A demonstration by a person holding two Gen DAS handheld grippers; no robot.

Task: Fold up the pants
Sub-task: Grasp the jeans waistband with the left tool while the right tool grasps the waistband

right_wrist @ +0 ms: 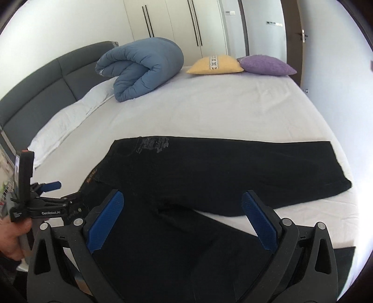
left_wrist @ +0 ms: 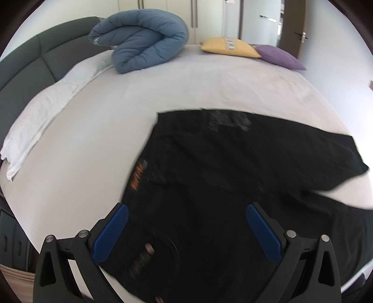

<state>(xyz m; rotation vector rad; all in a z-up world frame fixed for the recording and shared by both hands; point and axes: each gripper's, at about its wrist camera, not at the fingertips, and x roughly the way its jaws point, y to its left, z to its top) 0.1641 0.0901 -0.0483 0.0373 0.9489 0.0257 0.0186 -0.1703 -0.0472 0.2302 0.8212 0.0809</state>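
Our left gripper (left_wrist: 186,211) hangs over the waist end of the pants (left_wrist: 221,186) with its blue pads (left_wrist: 112,233) spread wide and nothing between them. Our right gripper (right_wrist: 183,198) is just as wide apart, above the crotch where the two legs split, also gripping nothing. In the right wrist view we can see the left gripper (right_wrist: 52,187) out at the left edge, beside the waistband, held in our left hand (right_wrist: 11,235); whether it touches the cloth there is hard to tell.

We see the black pants (right_wrist: 209,167) spread flat on the near half of the bed (right_wrist: 209,105), waist to the left, one leg running right toward the bed's edge and the other coming toward us. Beyond them lies bare white sheet, then a white pillow (right_wrist: 67,118) along the grey headboard (right_wrist: 46,79). A rolled blue quilt (right_wrist: 142,67) sits further back, with a yellow cushion (right_wrist: 215,64) and a purple cushion (right_wrist: 265,64) touching each other at the far side. Behind stand white wardrobe doors (right_wrist: 177,21).
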